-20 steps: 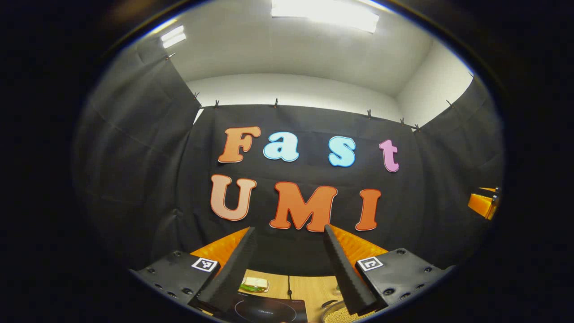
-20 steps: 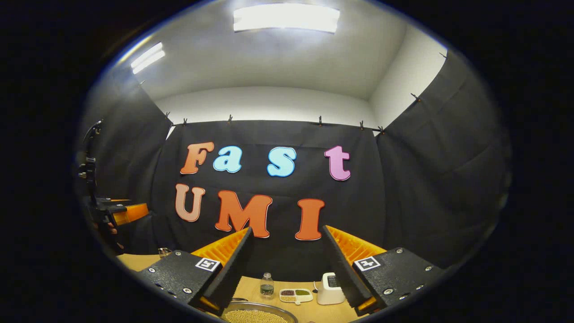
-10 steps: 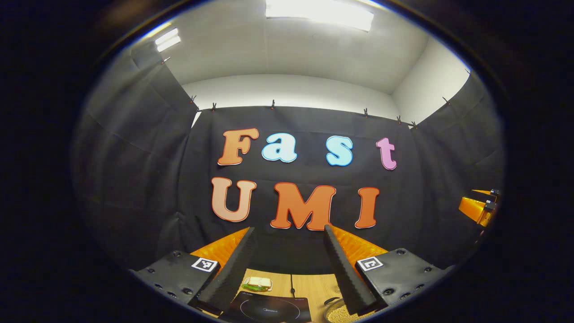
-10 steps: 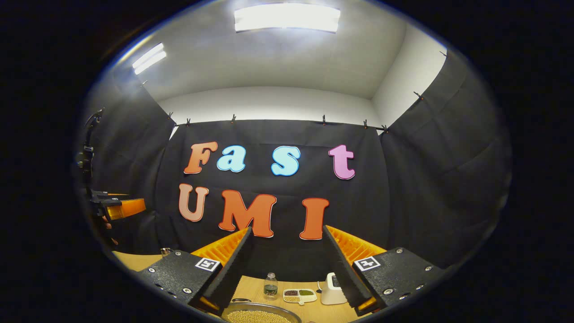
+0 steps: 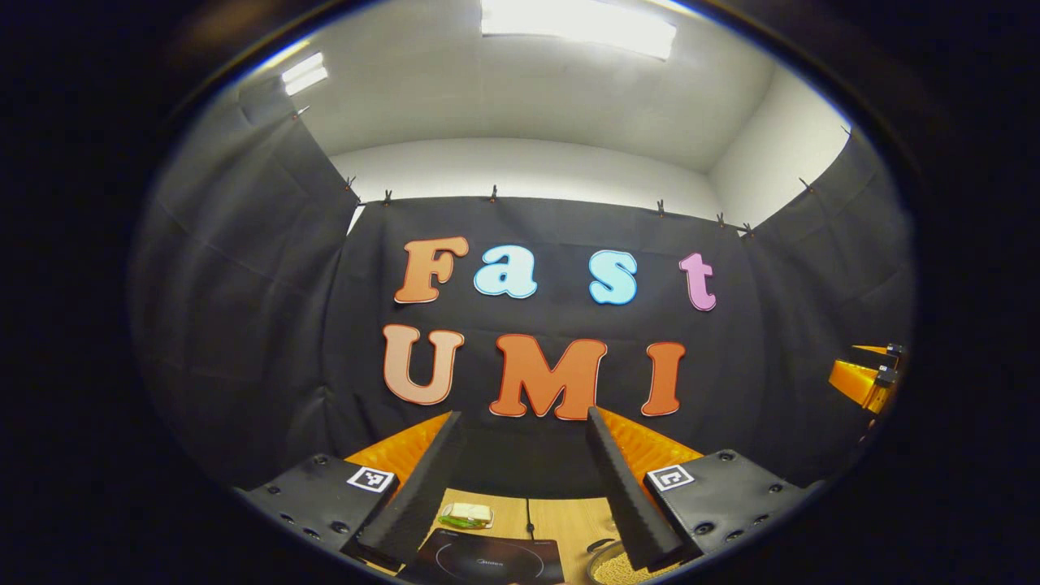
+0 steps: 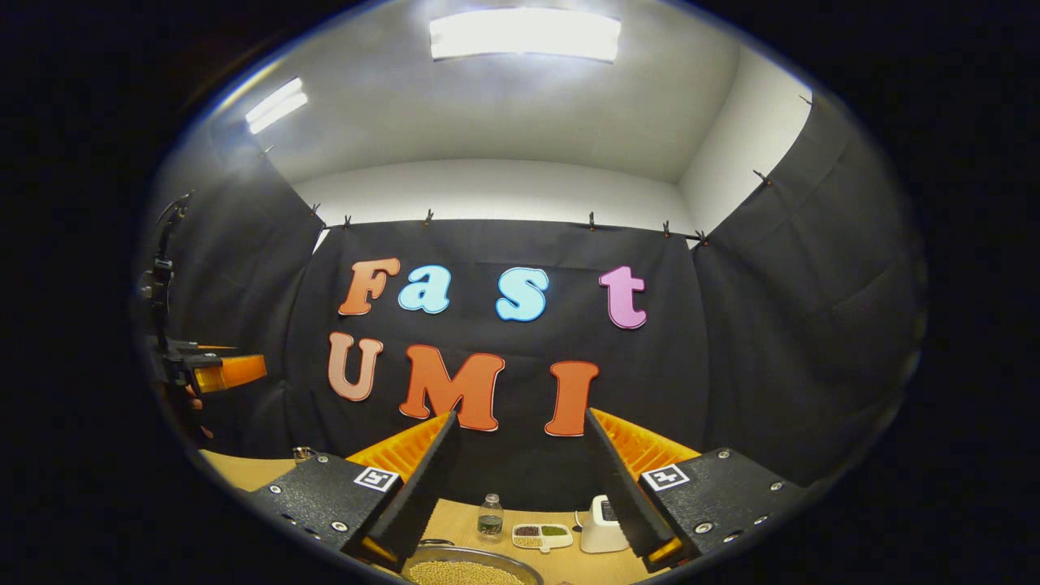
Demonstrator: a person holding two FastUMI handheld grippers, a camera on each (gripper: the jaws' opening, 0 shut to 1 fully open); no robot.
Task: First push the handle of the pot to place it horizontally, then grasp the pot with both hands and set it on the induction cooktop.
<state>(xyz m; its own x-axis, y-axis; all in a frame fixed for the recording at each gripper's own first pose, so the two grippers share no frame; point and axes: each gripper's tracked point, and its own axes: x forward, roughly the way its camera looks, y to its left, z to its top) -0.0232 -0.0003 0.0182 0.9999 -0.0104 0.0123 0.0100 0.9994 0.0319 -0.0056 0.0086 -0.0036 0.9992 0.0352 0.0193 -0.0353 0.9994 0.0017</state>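
Observation:
Both grippers hang high above the wooden table, facing the back wall. My left gripper (image 5: 524, 414) is open with nothing between its fingers. Below it lies the black induction cooktop (image 5: 487, 561), and to its right the metal pot (image 5: 615, 570) of pale beans peeks out, partly hidden by a finger. A dark handle stub (image 5: 600, 546) shows at the pot's rim. My right gripper (image 6: 520, 414) is open too and holds nothing. The pot (image 6: 467, 570) sits directly beneath it, cut off by the view's lower edge.
A wrapped sandwich (image 5: 465, 514) lies behind the cooktop. Behind the pot stand a small bottle (image 6: 490, 517), a divided dish of beans (image 6: 542, 534) and a white appliance (image 6: 603, 513). The left gripper's orange body (image 6: 221, 372) shows at far left, the right gripper's body (image 5: 863, 382) at far right.
Both views have drifted only slightly. The right gripper turned a little to the left, and the left gripper view now takes in a bit more of the cooktop. Both grippers stayed open.

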